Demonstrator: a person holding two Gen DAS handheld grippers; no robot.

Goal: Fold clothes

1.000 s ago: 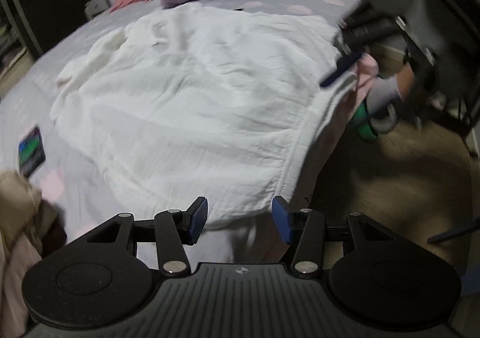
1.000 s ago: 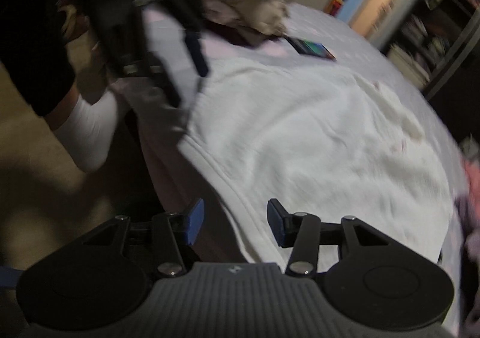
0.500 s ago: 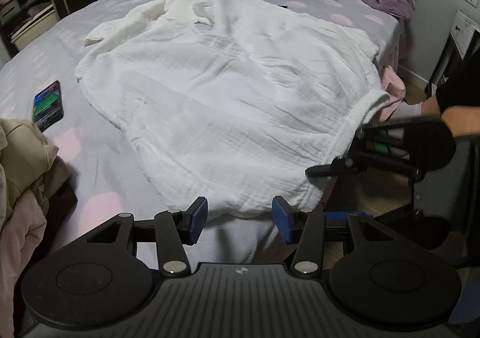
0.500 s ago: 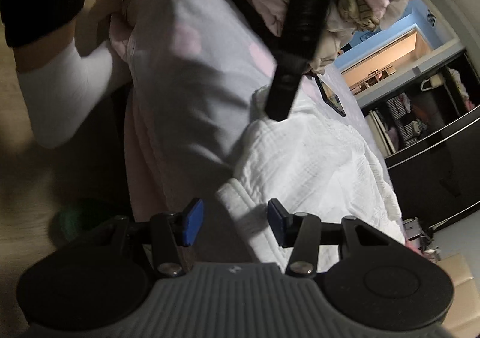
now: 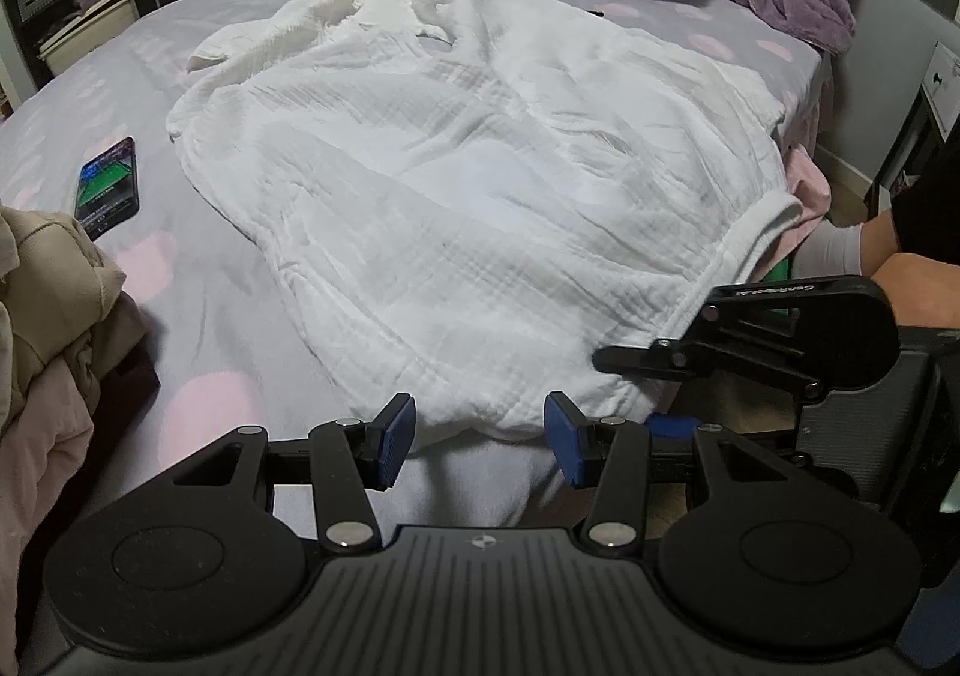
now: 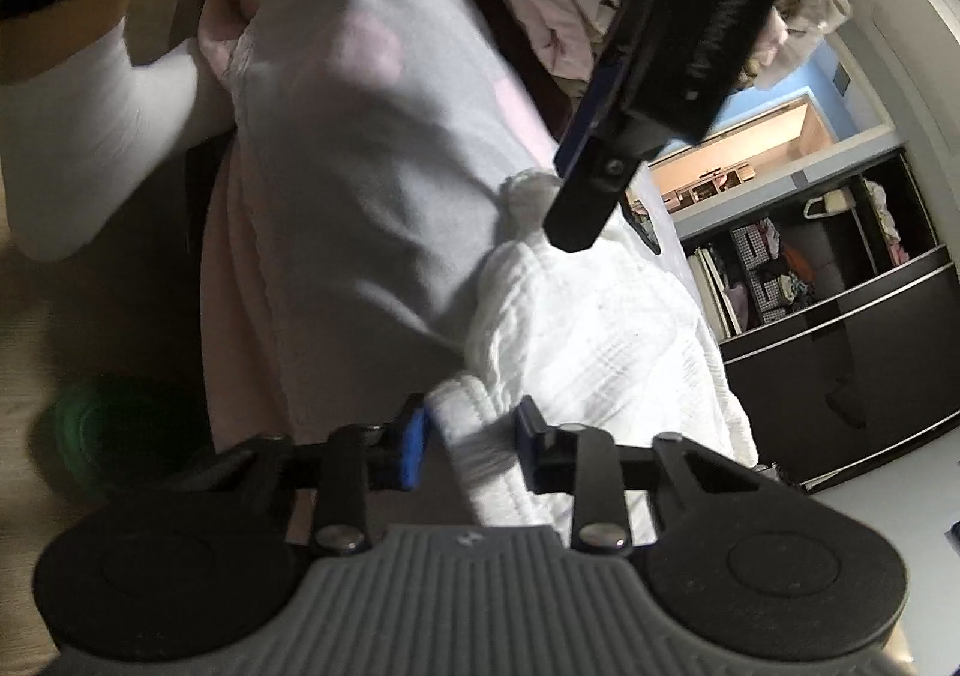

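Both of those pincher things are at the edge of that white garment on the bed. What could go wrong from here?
The right tool is closing on only the thick hem of the white garment, so it might slip out. The left tool is open at the near edge, and might pinch the lavender bedsheet too. The phone lies nearby and could get dragged.

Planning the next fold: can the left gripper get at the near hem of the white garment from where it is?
Probably yes. The left gripper is open, just short of the white garment, whose hem lies bare on the bed. The right gripper, closing on the hem farther right, leaves that stretch free.
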